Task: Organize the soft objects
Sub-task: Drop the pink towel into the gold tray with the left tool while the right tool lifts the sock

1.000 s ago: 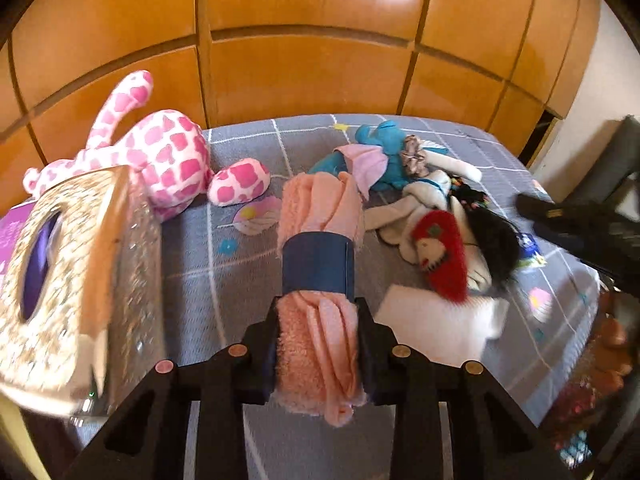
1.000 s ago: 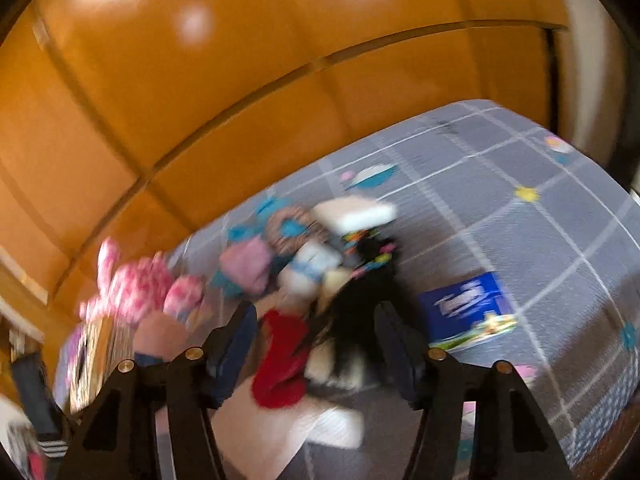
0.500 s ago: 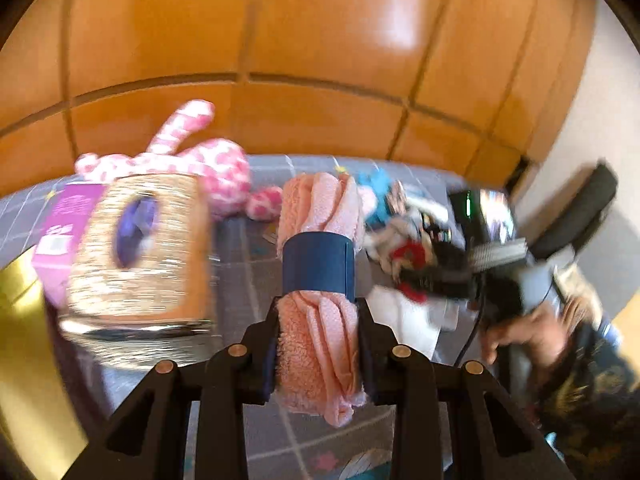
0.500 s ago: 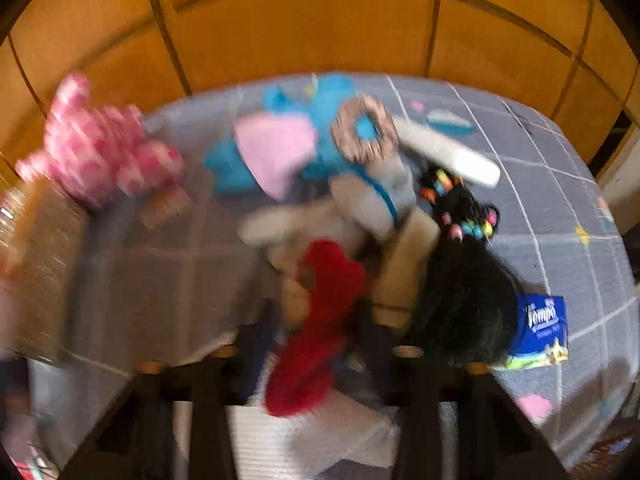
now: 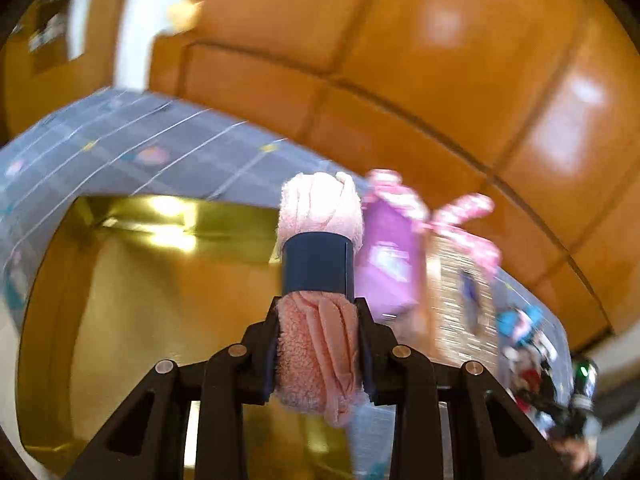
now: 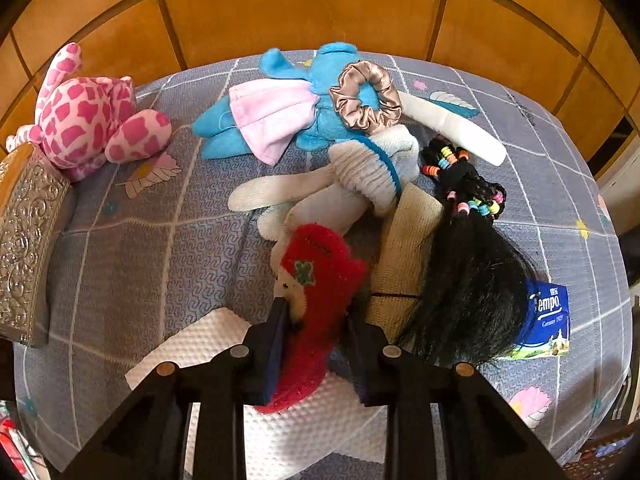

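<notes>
Orange wood panelling behind, grey checked bed sheet (image 6: pixel 132 264) below, strewn with soft toys. Compared with a second ago, two changes. Left claw (image 5: pixel 318 354), clamped on the rolled pink towel (image 5: pixel 320 344) with its blue band (image 5: pixel 318 264), now swung away from the toy pile to hover over an open gold box (image 5: pixel 132 280), seen ahead and below-left of the fingers; purple carton (image 5: pixel 386 260) and silver embossed box (image 5: pixel 460 300) blurred just right of the towel's tip. Towel not yet released, pads pressed into its sides.

Right claw (image 6: pixel 316 344), wide and above the pile a second ago, now dropped onto it with jaws just closing; red knitted toy (image 6: pixel 320 292) pinched between the pads, lying over a white paper napkin (image 6: pixel 208 344) directly beneath. Ahead of the fingers: white sock doll (image 6: pixel 360 176), blue plush (image 6: pixel 304 92) with a satin scrunchie (image 6: pixel 366 98); to the right, black hairpiece (image 6: pixel 468 280) and tissue pack (image 6: pixel 546 320); far left, pink spotted plush (image 6: pixel 88 116).

Likely meaning: towel about to be dropped into the gold box, red toy secured as next item.
</notes>
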{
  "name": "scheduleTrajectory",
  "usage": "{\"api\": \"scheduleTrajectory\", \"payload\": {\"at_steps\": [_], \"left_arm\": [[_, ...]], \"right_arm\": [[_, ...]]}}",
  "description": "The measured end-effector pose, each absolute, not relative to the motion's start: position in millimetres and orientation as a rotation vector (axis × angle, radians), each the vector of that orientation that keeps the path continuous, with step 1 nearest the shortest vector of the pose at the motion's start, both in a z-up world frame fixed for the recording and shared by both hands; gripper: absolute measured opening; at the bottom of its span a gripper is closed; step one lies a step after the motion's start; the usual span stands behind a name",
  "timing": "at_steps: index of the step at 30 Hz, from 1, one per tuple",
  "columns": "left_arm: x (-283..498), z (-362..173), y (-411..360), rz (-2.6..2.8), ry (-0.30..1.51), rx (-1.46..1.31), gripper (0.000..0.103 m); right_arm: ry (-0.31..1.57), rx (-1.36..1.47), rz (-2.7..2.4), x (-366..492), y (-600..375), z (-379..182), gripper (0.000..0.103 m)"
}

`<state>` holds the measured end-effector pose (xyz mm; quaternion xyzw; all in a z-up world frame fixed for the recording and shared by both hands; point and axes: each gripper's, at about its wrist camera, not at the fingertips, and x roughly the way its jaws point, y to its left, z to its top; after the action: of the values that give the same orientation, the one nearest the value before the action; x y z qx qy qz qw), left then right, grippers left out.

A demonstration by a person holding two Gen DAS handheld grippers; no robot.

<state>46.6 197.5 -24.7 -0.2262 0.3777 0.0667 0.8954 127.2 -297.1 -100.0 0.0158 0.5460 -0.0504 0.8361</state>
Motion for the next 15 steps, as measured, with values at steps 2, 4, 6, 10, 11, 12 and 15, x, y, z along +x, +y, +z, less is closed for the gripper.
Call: {"api": "scheduleTrajectory", "payload": {"at_steps": [2,4,6,10,11,12,15], "left_arm": [[49,-37,215,0.173,0.808,-0.515,0.033],[57,-48,226,0.202,0.832,-0.558,0.033],[67,-58,235,0.237,0.862,-0.586,0.033],[92,-80,242,0.28,0.916,-0.609,0.038],[98,-84,243,0.284,0.925,-0.598,0.041],[102,-87,243,0.291,0.931,-0.594,0.041],[111,-89,239,0.28,0.94,-0.562,0.046]], "right_arm": [[1.154,0.023,-0.109,128,-295,-101,0.027],[1.152,0.008,-0.112,128,-293,-102,0.027],[1.15,-0.004,-0.114,129,-291,-102,0.027],[1.144,-0.021,-0.12,130,-287,-103,0.027],[1.143,-0.026,-0.12,130,-287,-103,0.027],[1.142,-0.031,-0.121,130,-286,-103,0.027],[1.139,-0.041,-0.121,130,-285,-104,0.027]]}}
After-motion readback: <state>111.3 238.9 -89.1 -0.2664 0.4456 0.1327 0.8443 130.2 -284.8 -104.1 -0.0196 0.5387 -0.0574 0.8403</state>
